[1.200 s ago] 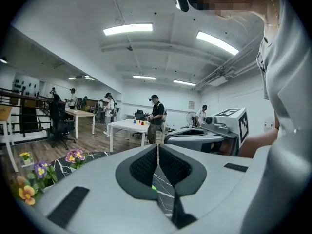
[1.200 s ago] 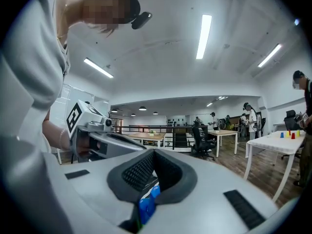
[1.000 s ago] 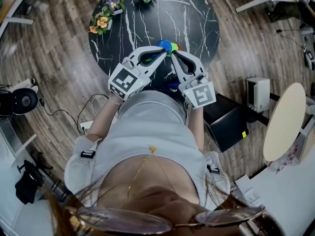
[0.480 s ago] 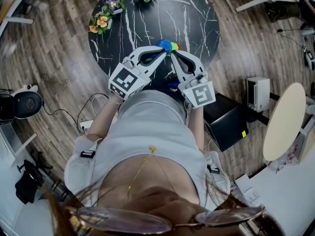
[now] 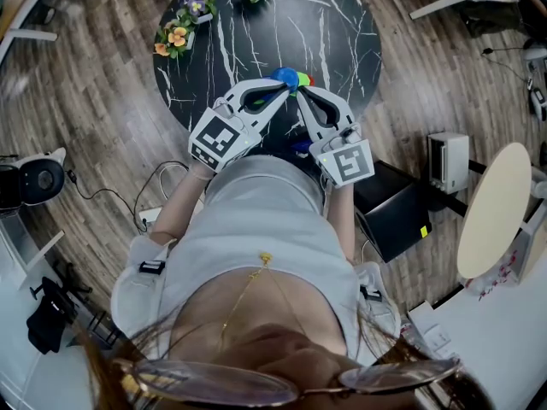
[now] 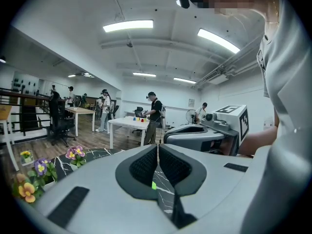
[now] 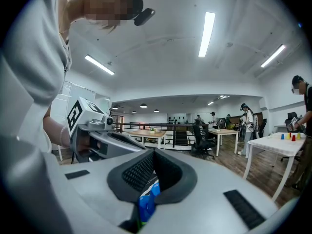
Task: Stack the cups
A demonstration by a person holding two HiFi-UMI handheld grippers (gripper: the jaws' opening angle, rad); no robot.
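Head view: my left claw and right claw meet almost tip to tip over the near side of the black table. Both are pinched fully closed, with nothing between the pads of either. The cups sit just past the tips — blue on top, a green edge beside it — perhaps nested, though my claws cover most of them.

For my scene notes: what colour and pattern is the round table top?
Table top: black with white veins, clearest in the head view.
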